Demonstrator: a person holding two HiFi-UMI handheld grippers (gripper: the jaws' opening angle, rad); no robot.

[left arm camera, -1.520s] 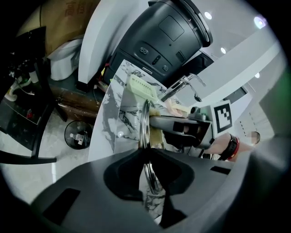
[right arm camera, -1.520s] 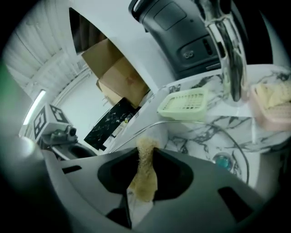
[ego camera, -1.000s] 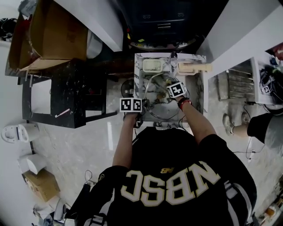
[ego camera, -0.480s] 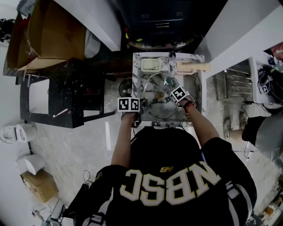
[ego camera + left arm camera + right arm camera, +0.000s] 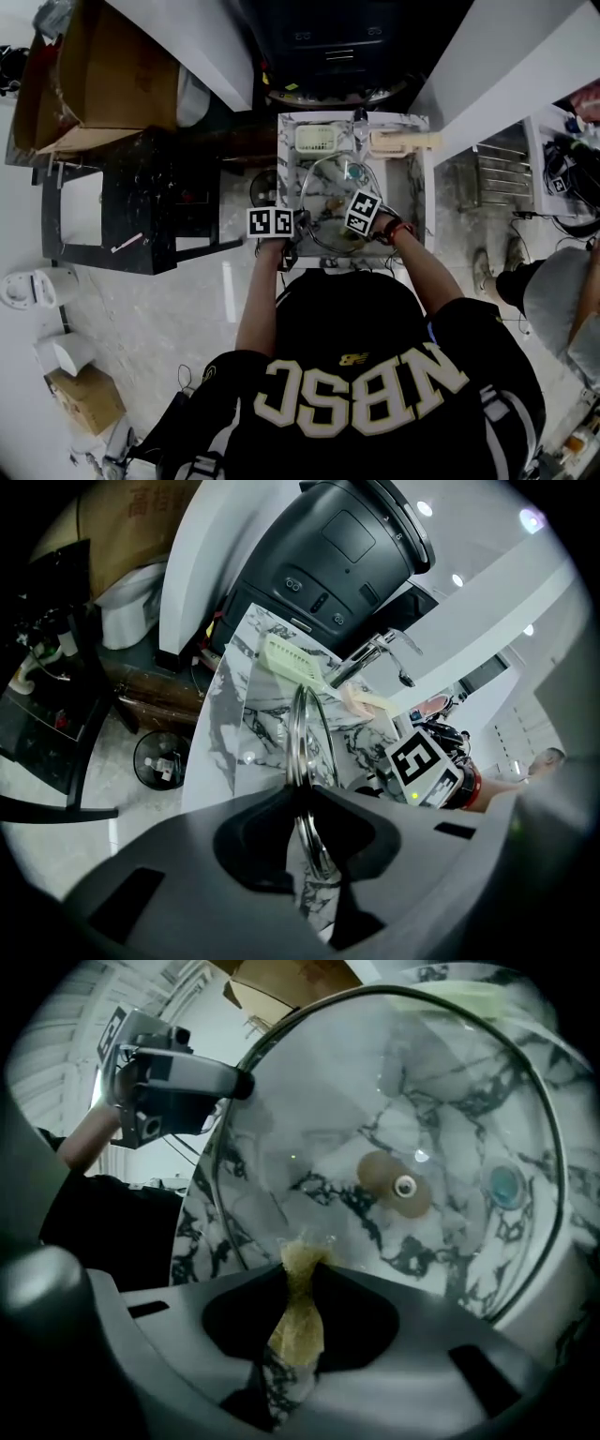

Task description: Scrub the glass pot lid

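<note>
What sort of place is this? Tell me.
Probably a kitchen washing-up spot: a marble-patterned sink with a faucet, and a glass pot lid held over it.

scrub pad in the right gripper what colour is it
Yellowish tan; the scrub pad shows best in the right gripper view.

Marble sink (image 5: 424, 202) surroundings.
Cream tray (image 5: 317, 139) and faucet (image 5: 359, 120) at far rim; cardboard box (image 5: 112, 66) beyond black table (image 5: 141, 197), left.
</note>
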